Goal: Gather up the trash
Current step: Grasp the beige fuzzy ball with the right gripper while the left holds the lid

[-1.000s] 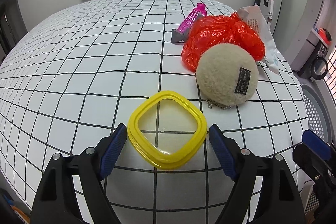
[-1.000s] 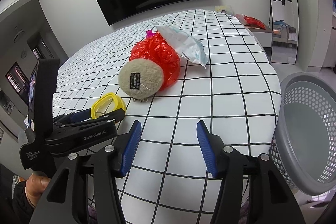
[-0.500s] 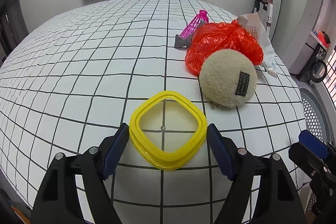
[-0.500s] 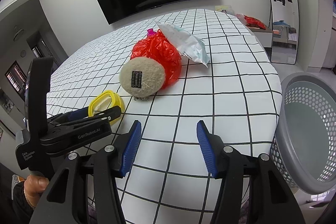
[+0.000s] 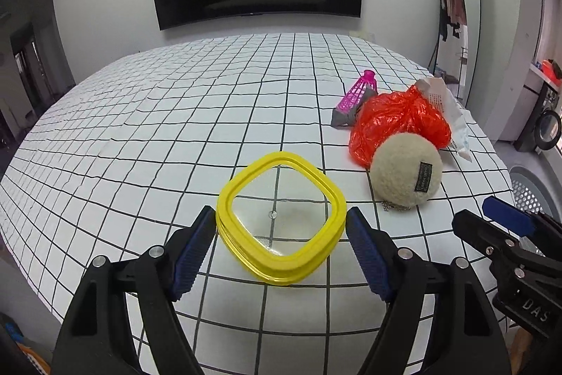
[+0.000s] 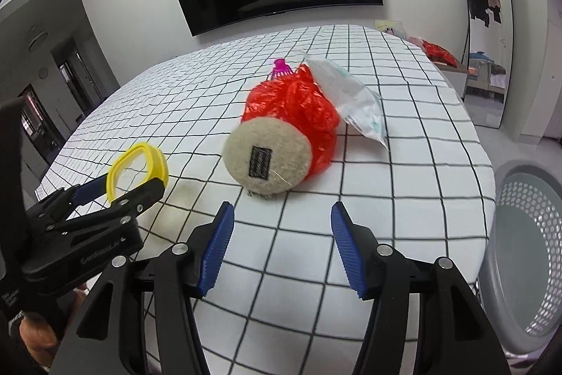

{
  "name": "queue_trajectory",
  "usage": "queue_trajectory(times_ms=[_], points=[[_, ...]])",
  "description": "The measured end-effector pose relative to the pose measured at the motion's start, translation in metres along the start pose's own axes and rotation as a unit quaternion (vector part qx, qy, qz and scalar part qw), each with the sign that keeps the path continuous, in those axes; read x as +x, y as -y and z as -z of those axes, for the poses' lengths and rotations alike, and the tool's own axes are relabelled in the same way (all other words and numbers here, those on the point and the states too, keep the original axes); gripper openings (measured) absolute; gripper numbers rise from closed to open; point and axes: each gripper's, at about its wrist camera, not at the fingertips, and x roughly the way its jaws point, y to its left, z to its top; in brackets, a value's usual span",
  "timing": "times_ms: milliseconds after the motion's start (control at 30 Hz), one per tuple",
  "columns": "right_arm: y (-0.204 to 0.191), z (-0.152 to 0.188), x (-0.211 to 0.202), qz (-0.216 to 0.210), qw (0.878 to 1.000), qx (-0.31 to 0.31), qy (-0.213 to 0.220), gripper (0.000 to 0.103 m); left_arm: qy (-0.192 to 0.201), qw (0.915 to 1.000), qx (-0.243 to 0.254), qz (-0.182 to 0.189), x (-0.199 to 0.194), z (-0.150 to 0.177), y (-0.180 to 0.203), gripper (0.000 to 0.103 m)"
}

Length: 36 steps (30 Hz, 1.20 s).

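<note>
Both left gripper (image 5: 281,236) pads clasp the yellow lid (image 5: 281,217); keep it level toward the basket (image 6: 527,252) at three o'clock, right gripper (image 6: 281,246) gaping empty.

Yellow lid (image 5: 281,217), red bag (image 5: 397,122), pink shuttlecock (image 5: 358,90), b/w grid sheet (image 5: 175,129).

Left of the red plastic bag (image 5: 397,125) the checked bedspread (image 5: 168,129) lies bare up to the wall. Pressed against the bag stand a beige fluffy pouch (image 5: 405,176) in front, a white wrapper (image 6: 351,97) on its right and a pink shuttlecock (image 5: 360,88) behind. Right of the bag, past the bed edge, a grey perforated basket (image 6: 527,234) stands open-topped.
</note>
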Motion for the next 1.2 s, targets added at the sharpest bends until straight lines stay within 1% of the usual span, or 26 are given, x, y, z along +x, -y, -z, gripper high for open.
queue_trajectory(times_ms=[100, 233, 367, 433, 533, 667, 900, 967, 1000, 1033, 1200], points=[[-0.010, -0.009, 0.007, 0.004, 1.000, -0.017, 0.004, 0.063, 0.006, 1.0000, -0.001, -0.007, -0.002, -0.002, -0.007, 0.074], [-0.018, -0.018, 0.020, 0.009, 1.000, -0.027, -0.002, 0.066, 0.010, 0.9999, -0.009, -0.010, -0.002, -0.003, -0.017, 0.074], [-0.022, -0.024, 0.035, 0.021, 0.999, -0.025, -0.011, 0.067, 0.012, 0.9997, -0.018, -0.012, 0.000, -0.005, -0.028, 0.074], [-0.023, -0.026, 0.041, 0.025, 0.999, -0.023, -0.016, 0.070, 0.012, 0.9996, -0.022, -0.012, 0.000, -0.004, -0.031, 0.074], [-0.029, -0.027, 0.048, 0.034, 0.999, -0.028, -0.023, 0.070, 0.012, 0.9995, -0.027, -0.011, 0.003, -0.004, -0.036, 0.074], [-0.036, -0.029, 0.057, 0.063, 0.997, -0.042, -0.021, 0.071, 0.008, 0.9994, -0.032, -0.009, 0.005, -0.002, -0.041, 0.074], [-0.037, -0.030, 0.067, 0.080, 0.996, -0.043, -0.019, 0.070, 0.005, 0.9993, -0.036, -0.007, 0.004, 0.000, -0.046, 0.074], [-0.037, -0.029, 0.066, 0.084, 0.995, -0.046, -0.016, 0.069, 0.003, 0.9993, -0.037, -0.006, 0.003, 0.001, -0.047, 0.074], [-0.038, -0.028, 0.065, 0.085, 0.995, -0.047, -0.014, 0.060, 0.003, 0.9993, -0.037, -0.005, 0.003, 0.002, -0.047, 0.074], [-0.040, -0.028, 0.065, 0.084, 0.995, -0.048, -0.015, 0.057, 0.002, 0.9993, -0.037, -0.005, 0.003, 0.002, -0.047, 0.074], [-0.041, -0.025, 0.057, 0.068, 0.997, -0.044, -0.009, 0.052, 0.001, 0.9994, -0.035, -0.002, 0.001, 0.003, -0.044, 0.074]])
